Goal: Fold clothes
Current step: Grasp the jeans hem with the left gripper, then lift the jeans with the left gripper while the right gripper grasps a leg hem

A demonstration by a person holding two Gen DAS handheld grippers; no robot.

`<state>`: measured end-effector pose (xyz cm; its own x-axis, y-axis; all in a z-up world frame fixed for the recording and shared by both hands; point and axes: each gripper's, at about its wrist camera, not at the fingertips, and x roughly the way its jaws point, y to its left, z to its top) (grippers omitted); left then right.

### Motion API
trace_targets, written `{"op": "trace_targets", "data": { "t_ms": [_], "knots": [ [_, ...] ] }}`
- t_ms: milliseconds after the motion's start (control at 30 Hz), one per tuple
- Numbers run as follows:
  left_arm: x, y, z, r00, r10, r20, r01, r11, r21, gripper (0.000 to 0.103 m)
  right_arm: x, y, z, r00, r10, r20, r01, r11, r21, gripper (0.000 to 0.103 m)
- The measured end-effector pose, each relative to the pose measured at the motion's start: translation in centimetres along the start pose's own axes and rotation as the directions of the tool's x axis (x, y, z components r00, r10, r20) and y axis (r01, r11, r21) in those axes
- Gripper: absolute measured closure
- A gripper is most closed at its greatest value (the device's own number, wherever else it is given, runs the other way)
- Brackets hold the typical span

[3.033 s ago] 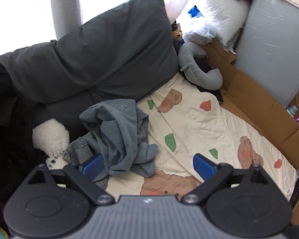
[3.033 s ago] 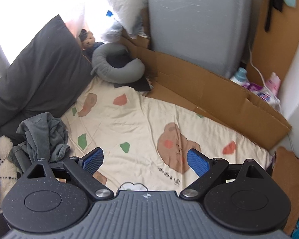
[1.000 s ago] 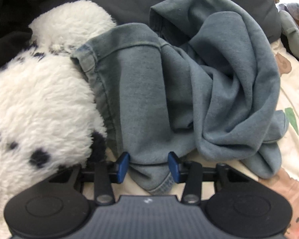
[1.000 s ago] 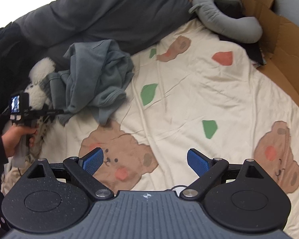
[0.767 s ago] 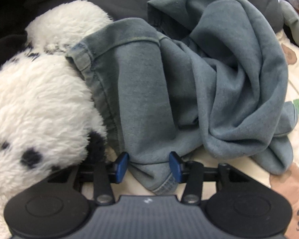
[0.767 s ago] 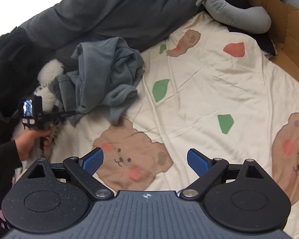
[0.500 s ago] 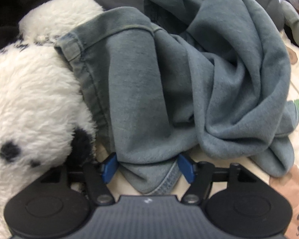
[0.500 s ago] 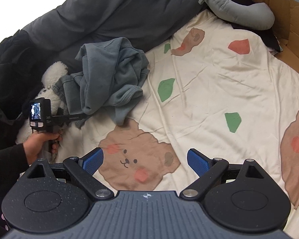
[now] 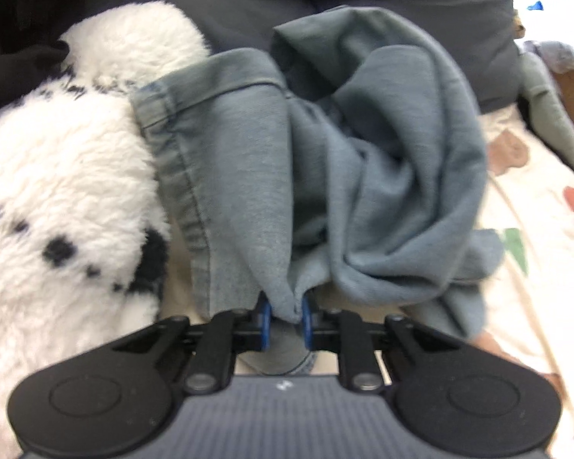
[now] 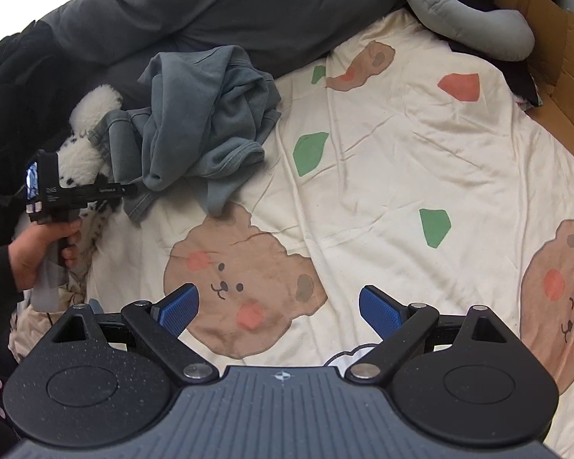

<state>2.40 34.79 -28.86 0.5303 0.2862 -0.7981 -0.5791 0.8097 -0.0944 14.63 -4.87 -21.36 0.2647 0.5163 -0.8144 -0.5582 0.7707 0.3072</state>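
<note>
A crumpled grey-blue garment (image 9: pixel 356 176) lies in a heap on the cream bear-print sheet (image 10: pixel 382 176); in the right wrist view the garment (image 10: pixel 206 114) sits at the upper left. My left gripper (image 9: pixel 285 311) is shut on a pinched fold at the garment's near edge, its blue pads (image 9: pixel 264 315) pressing the cloth from both sides. From the right wrist view the left gripper (image 10: pixel 128 190) shows side-on, held by a hand (image 10: pixel 38 252). My right gripper (image 10: pixel 277 306) hovers open above the sheet's bear print, nothing between its fingers.
A white spotted plush toy (image 9: pixel 57 199) lies against the garment's left side. Behind it are a dark grey pillow (image 10: pixel 229 4) and black clothing (image 10: pixel 7 91). A grey curved cushion (image 10: pixel 467 11) and cardboard (image 10: pixel 555 76) border the sheet at the right.
The left gripper's jaws have closed from wide apart onto the garment's edge, bunching the cloth. The right gripper has drifted slightly, still open over the sheet.
</note>
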Motion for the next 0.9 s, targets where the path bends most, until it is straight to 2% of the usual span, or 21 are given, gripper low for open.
{"op": "trace_targets", "data": {
  "t_ms": [233,367,400,467,633,800,900],
  "knots": [
    [-3.7,-1.8,-1.6,0.991,-0.132,-0.038,0.131,0.991,-0.027,0.088,0.3,1.6,0.8,0.999,0.046,0.0,-0.046,0.998,-0.031,0.009],
    [-3.1,-2.5,-0.2,0.974,-0.216,-0.074,0.213,0.976,-0.042,0.088,0.9,2.4,0.9,0.997,0.071,-0.016,-0.072,0.997,-0.029,0.009],
    [-2.7,-2.8,0.2,0.968,-0.236,-0.085,0.233,0.972,-0.045,0.088,1.1,2.5,0.9,0.997,0.078,-0.02,-0.079,0.996,-0.029,0.009],
    [-3.4,-3.2,-1.8,0.954,-0.282,-0.103,0.278,0.959,-0.045,0.088,1.5,2.7,0.7,0.996,0.086,-0.031,-0.087,0.996,-0.02,0.009],
    [-3.2,-5.4,-4.3,0.913,-0.374,-0.162,0.374,0.927,-0.035,0.089,2.6,3.0,0.3,0.992,0.115,-0.055,-0.116,0.993,-0.002,0.009],
    [-2.8,-7.3,-4.8,0.878,-0.444,-0.18,0.438,0.896,-0.073,0.089,3.8,3.2,-0.3,0.986,0.151,-0.077,-0.15,0.989,0.016,0.009],
    [-3.3,-7.9,-4.6,0.857,-0.483,-0.18,0.48,0.875,-0.061,0.089,4.5,3.4,-0.6,0.981,0.172,-0.091,-0.17,0.985,0.027,0.009]
  ]
}}
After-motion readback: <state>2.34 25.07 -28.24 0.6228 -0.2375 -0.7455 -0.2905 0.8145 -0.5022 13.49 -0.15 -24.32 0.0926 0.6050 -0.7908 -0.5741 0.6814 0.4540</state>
